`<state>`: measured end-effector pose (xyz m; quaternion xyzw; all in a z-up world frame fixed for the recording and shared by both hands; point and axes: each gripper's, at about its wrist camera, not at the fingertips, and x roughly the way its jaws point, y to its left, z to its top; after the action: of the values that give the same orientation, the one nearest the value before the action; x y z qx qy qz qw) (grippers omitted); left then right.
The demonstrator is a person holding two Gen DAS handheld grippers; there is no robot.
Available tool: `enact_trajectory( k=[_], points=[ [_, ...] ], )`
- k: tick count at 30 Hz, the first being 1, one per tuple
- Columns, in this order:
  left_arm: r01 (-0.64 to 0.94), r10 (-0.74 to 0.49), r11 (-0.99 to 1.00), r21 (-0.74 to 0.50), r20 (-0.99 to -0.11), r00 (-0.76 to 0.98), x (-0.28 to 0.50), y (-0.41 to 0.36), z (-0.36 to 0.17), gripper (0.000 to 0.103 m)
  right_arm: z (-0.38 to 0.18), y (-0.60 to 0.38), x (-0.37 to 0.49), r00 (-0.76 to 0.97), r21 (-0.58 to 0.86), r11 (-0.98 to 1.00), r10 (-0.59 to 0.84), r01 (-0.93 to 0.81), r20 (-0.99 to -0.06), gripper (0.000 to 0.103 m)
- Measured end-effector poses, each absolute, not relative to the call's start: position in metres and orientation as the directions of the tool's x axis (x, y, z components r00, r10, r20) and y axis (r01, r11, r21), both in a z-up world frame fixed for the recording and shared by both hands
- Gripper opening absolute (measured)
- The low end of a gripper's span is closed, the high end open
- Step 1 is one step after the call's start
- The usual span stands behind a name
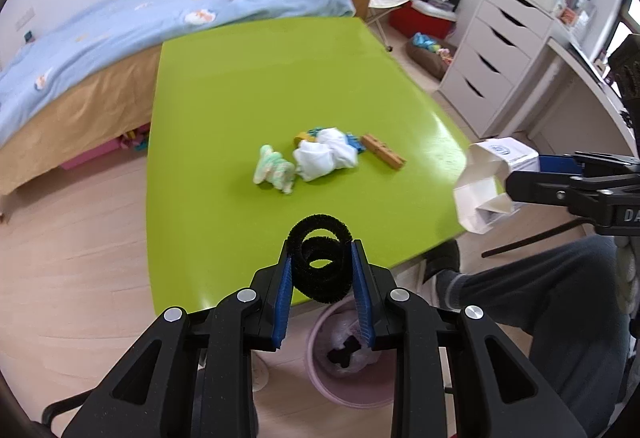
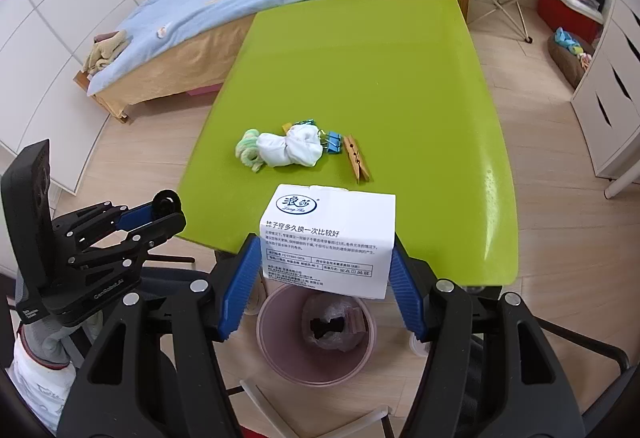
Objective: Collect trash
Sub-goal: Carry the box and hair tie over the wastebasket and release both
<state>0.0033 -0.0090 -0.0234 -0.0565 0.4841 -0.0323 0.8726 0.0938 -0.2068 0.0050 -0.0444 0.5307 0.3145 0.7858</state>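
Presently, two items held, one per claw.

Item one: black fuzzy coil (image 1: 320, 258), looped twice, clamped between the blue pads of the left gripper (image 1: 322, 262); its upper loop stands clear above the fingertips. It hangs over the near edge of the green table (image 1: 280, 77), with the pink bin (image 1: 348, 378) on the floor below.

Item two: white printed box (image 2: 328, 242), gripped at both sides by the right gripper (image 2: 326, 258), jaws set wide against its walls. The box sits above the table's near edge, and the pink bin lies just beneath it.

Remaining on the table, grouped mid-surface: green-and-white wad (image 1: 274, 169), white crumpled tissue (image 1: 324, 153), blue binder clips (image 2: 332, 139), wooden clothespin (image 1: 383, 151).
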Motion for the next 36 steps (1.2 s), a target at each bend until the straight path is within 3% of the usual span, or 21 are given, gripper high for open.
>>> enact_trajectory(
  k=[21, 24, 26, 27, 29, 34, 36],
  points=[
    [0.109, -0.207, 0.978, -0.176, -0.83, 0.518, -0.048, -0.059, -0.029, 0.028, 0.006, -0.245, 0.029, 0.238, 0.283, 0.782, 0.475, -0.555, -0.847, 0.062],
    [0.122, -0.224, 0.974, -0.189, -0.834, 0.504, -0.049, -0.062, -0.033, 0.036, 0.004, -0.248, 0.028, 0.23, 0.291, 0.782, 0.477, -0.551, -0.848, 0.062],
    [0.128, -0.232, 0.973, -0.193, -0.834, 0.501, -0.05, -0.063, -0.034, 0.06, 0.003, -0.248, 0.027, 0.226, 0.295, 0.781, 0.48, -0.551, -0.848, 0.062],
    [0.129, -0.239, 0.971, -0.201, -0.832, 0.5, -0.049, -0.063, -0.035, 0.065, 0.003, -0.248, 0.027, 0.223, 0.296, 0.78, 0.48, -0.552, -0.848, 0.062],
    [0.126, -0.244, 0.97, -0.209, -0.83, 0.501, -0.05, -0.063, -0.036, 0.083, 0.003, -0.248, 0.027, 0.222, 0.297, 0.779, 0.481, -0.552, -0.848, 0.062],
    [0.107, -0.237, 0.971, -0.213, -0.827, 0.509, -0.05, -0.058, -0.035, 0.095, 0.002, -0.248, 0.025, 0.217, 0.301, 0.774, 0.486, -0.557, -0.847, 0.062],
    [0.095, -0.229, 0.973, -0.211, -0.827, 0.514, -0.05, -0.054, -0.034, 0.095, 0.001, -0.247, 0.024, 0.214, 0.302, 0.772, 0.487, -0.559, -0.847, 0.062]
  ],
)
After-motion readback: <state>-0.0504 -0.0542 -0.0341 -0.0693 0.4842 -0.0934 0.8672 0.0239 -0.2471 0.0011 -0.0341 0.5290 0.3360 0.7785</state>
